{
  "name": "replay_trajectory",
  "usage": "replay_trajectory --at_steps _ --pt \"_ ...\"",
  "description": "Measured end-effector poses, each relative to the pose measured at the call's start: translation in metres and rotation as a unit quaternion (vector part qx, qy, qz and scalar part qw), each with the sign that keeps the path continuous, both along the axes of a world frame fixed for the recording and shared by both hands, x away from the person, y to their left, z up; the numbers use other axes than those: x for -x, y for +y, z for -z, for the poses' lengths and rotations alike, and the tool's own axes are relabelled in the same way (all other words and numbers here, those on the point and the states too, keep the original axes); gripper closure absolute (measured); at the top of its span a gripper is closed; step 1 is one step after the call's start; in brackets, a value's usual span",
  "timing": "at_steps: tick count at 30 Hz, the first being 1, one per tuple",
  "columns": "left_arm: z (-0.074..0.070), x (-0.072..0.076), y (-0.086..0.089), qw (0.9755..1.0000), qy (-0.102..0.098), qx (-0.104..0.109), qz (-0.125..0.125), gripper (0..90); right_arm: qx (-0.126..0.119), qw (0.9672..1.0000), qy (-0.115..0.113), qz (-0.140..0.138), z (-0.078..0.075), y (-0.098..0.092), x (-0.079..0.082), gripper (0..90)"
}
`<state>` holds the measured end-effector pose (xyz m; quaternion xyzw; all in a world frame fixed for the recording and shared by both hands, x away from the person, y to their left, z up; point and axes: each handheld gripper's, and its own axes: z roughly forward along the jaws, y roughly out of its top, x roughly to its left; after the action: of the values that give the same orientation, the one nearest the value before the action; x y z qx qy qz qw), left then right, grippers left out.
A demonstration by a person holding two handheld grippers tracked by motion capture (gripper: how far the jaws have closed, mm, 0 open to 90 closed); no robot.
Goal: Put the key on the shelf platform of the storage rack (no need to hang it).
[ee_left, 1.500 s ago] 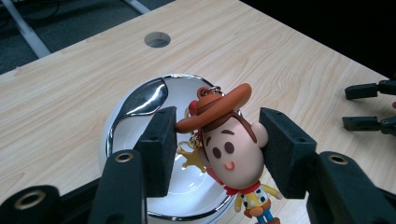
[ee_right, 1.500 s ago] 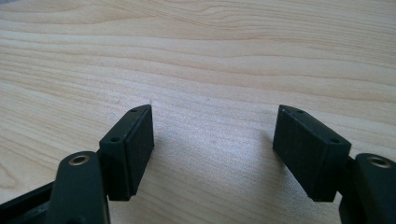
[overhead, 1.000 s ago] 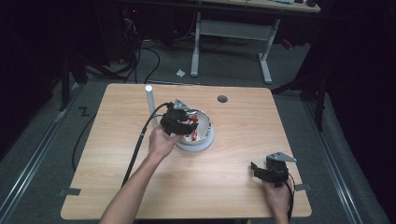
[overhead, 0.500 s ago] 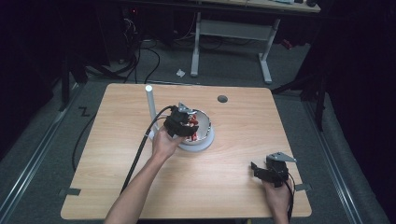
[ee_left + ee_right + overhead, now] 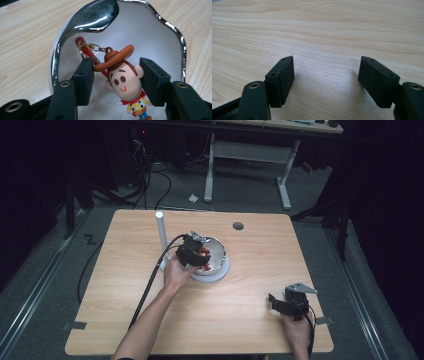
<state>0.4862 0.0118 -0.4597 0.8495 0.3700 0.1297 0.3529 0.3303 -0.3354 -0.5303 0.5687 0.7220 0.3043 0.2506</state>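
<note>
Jaws of left gripper point(image 5: 116, 75) clamp cowboy keychain point(image 5: 123, 80) over metal bowl point(image 5: 155, 32); right gripper point(image 5: 325, 75) jaws apart.

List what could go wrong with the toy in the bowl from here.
1. The left claw grips the toy only at hat brim and ear; its round head may slip free.
2. The toy's chain and red strap trail against the bowl and may snag when lifted.

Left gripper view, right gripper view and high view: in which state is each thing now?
left gripper: fingers shut on the head of the cowboy keychain.
cowboy keychain: held, hanging inside the bowl.
bowl: upright.
right gripper: fingers open, nothing between them.
white post: standing upright.
</note>
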Motion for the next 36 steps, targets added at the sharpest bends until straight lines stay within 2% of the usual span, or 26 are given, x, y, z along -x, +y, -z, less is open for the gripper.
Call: replay_trajectory --at_steps 3,9,17,36 --pt "0.001 0.0 0.0 1.0 0.003 0.003 -0.001 42.9 0.0 1.0 0.0 0.0 0.0 0.0 0.0 29.4" --pt "-0.005 0.006 0.005 0.9998 -0.012 0.018 -0.002 37.5 0.0 1.0 0.0 0.0 0.0 0.0 0.0 29.4" --pt "-0.021 0.019 0.023 0.9984 -0.022 0.051 0.0 34.4 0.0 1.0 0.001 0.001 0.0 0.0 0.0 29.4" --pt "-0.043 0.038 0.065 0.9963 -0.05 0.069 -0.014 34.4 -0.001 1.0 0.001 0.001 0.0 0.0 0.0 29.4"
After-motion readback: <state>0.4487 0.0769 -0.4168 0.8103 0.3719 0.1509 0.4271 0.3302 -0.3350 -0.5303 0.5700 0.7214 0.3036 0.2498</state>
